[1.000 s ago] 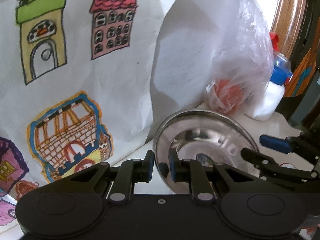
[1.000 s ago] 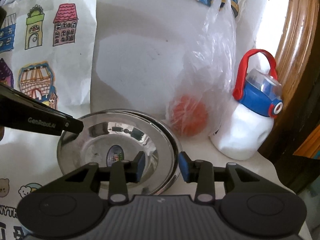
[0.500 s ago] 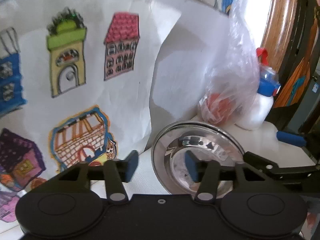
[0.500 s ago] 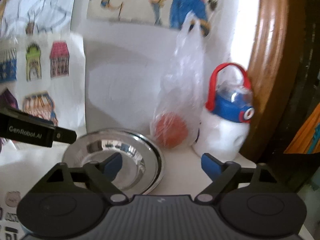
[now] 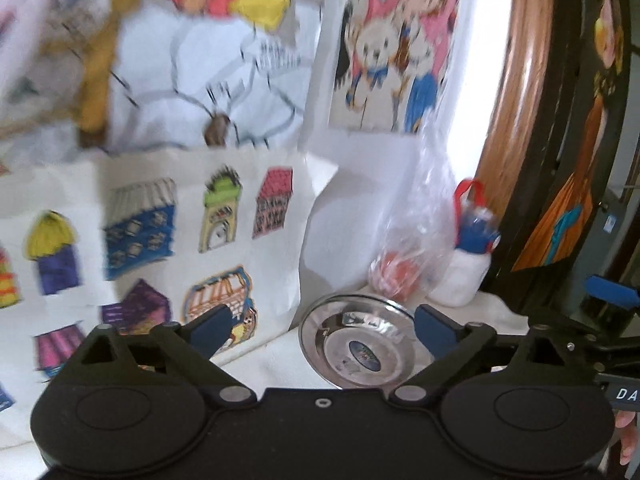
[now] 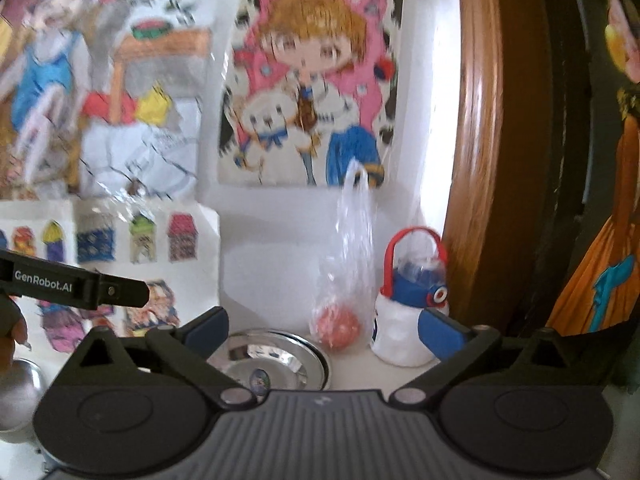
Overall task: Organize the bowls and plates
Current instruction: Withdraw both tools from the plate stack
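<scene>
Covering the wall [image 6: 280, 240] behind the table were many coloured drawings [image 6: 308, 92], and one sheet with small houses [image 5: 192, 240] leaned at the left. A brown wooden frame [image 6: 480, 160] stood at the right side.

I held my two grippers above a white table [image 5: 280, 356]. My left gripper [image 5: 322, 330] was wide apart and its jaws were opening more; nothing was gripped between them, and the steel bowl only showed in the gap, lower down on the table. My right gripper [image 6: 322, 326] was also wide apart, its jaws opening more, with nothing gripped.

The steel bowl [image 5: 362, 346] lay upright on the table near the wall, with a small round sticker [image 5: 362, 351] in its bottom. It seemed to sit inside a second steel dish, but I could not tell this for sure. Just behind it, to the right, stood a clear plastic bag [image 6: 354, 260] with an orange ball [image 6: 340, 326] inside. Beside the bag was a white bottle [image 6: 404, 320] with a blue lid and red handle. At the left edge of the right view, another round steel thing [image 6: 18, 392] showed, blurred.
</scene>
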Tool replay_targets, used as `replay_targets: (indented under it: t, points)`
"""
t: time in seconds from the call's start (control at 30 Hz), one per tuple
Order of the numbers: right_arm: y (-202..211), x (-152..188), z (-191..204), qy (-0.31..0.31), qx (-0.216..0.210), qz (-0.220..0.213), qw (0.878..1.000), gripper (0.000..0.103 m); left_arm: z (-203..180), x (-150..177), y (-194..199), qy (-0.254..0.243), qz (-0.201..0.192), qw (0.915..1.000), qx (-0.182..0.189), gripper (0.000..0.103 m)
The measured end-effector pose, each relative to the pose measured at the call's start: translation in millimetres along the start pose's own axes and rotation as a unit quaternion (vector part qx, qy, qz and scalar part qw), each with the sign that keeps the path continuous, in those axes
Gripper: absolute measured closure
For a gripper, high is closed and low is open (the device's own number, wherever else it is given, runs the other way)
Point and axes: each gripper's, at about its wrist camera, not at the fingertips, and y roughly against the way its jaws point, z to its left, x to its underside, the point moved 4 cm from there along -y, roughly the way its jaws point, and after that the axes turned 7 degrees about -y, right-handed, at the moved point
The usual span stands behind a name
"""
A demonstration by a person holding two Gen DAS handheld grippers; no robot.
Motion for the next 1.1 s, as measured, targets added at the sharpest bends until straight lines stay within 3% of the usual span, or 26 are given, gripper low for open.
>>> replay_targets:
  t: [0.43, 0.63, 0.8, 1.1]
  points:
    - [96, 23, 51, -0.012, -0.057, -0.028, 0.998, 0.0, -3, 31, 119, -0.008, -0.055, 0.9984, -0.013, 0.001]
    - [121, 46, 77, -0.022, -0.073, -0.037, 0.996, 0.0, 10, 55, 156, -0.02, -0.076, 0.9961, -0.042, 0.001]
    - [132, 73, 93, -0.048, -0.084, -0.009, 0.995, 0.0, 31, 79, 185, -0.019, -0.081, 0.9946, -0.063, 0.001]
    - [115, 125, 124, -0.097, -0.097, 0.098, 0.986, 0.0, 86, 134, 210, 0.01, -0.005, 0.9927, -0.12, 0.001]
